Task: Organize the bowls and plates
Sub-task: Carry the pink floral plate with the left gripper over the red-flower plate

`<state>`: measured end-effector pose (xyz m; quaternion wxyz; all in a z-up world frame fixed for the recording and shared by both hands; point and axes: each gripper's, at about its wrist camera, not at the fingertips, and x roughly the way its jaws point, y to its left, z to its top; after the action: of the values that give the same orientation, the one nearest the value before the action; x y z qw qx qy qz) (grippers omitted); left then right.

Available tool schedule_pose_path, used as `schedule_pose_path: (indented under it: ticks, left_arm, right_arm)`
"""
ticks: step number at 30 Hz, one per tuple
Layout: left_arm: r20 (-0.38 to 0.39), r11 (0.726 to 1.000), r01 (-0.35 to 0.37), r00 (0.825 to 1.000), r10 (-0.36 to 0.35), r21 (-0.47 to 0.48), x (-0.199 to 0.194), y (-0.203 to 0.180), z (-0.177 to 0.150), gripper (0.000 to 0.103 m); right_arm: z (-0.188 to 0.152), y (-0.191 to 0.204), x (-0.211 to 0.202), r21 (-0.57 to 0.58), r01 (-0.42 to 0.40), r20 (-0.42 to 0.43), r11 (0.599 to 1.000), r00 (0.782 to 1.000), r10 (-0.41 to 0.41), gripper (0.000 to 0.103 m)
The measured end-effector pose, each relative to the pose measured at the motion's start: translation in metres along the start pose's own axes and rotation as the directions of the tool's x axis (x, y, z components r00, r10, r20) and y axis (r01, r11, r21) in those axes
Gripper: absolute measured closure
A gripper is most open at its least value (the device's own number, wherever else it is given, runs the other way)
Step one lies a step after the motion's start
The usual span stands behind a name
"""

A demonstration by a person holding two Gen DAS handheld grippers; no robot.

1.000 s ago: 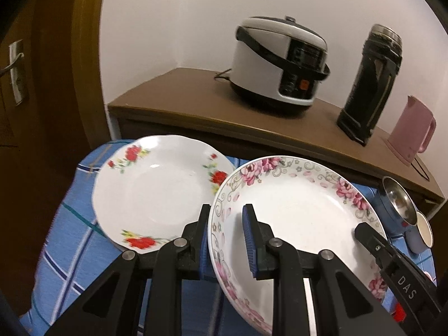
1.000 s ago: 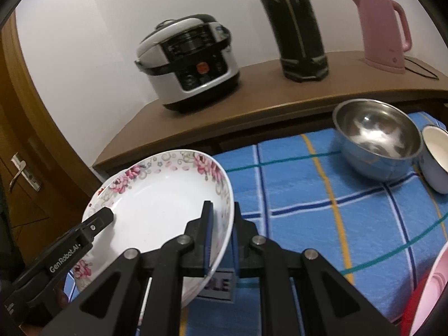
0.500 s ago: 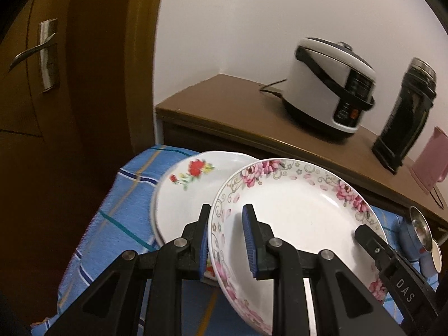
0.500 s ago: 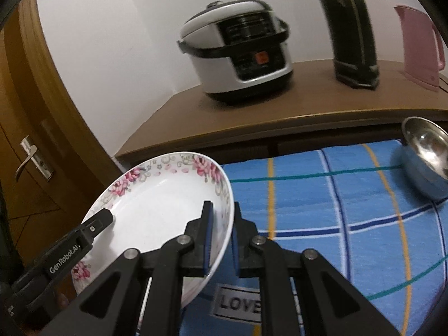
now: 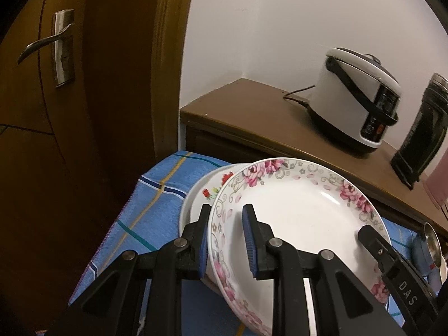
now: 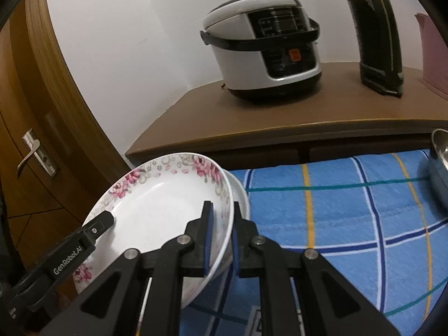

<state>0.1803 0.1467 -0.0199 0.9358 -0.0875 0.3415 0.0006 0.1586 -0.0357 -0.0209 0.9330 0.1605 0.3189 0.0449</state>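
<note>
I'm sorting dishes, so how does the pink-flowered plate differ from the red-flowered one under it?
The pink-flowered plate is gripped at opposite rims by both grippers, left and right; the red-flowered plate lies beneath it on the cloth. Pink blossoms with grey scrolls versus red flowers. Both are white.

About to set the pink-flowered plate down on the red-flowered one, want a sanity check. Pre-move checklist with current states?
1. Left gripper clamped on the pink-flowered plate rim: ok.
2. Right gripper clamped on the opposite rim: ok, jaws nearly shut on it.
3. Held plate over the red-flowered plate: ok, overlaps most of it.
4. Held plate level: not ok, it looks tilted in both views.
5. Gap or contact between the two plates: cannot tell, the held plate hides it.
6. Steel bowl clear of the path: ok, far right on the blue cloth.
</note>
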Motion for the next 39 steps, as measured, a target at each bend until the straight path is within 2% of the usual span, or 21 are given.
schedule_pose_path:
  ticks: [6, 17, 32, 39]
  left_arm:
    - [0.002, 1.0, -0.025, 1.0, 0.025, -0.012, 0.011, 0.008, 0.003, 0.079]
    - [-0.029, 0.999, -0.043, 0.999, 0.042, -0.016, 0.035, 0.008, -0.002, 0.079]
    - [0.0, 0.996, -0.075, 0.997, 0.076, 0.037, 0.042, -0.004, -0.008, 0.079]
    - [-0.017, 0.998, -0.05, 0.999, 0.05, 0.037, 0.047, -0.007, -0.009, 0.078]
  right_arm:
    - [0.002, 0.006, 0.016, -0.008, -0.017, -0.011, 1.0, 1.0, 0.017, 0.091]
    - [0.001, 0.0, 0.037, -0.026, -0.002, -0.045, 1.0, 0.999, 0.001, 0.091]
    - [-0.002, -0.005, 0.038, -0.05, 0.023, -0.038, 0.998, 0.999, -0.025, 0.091]
    - [-0.001, -0.008, 0.035, -0.055, 0.044, -0.027, 0.998, 0.999, -0.045, 0.09]
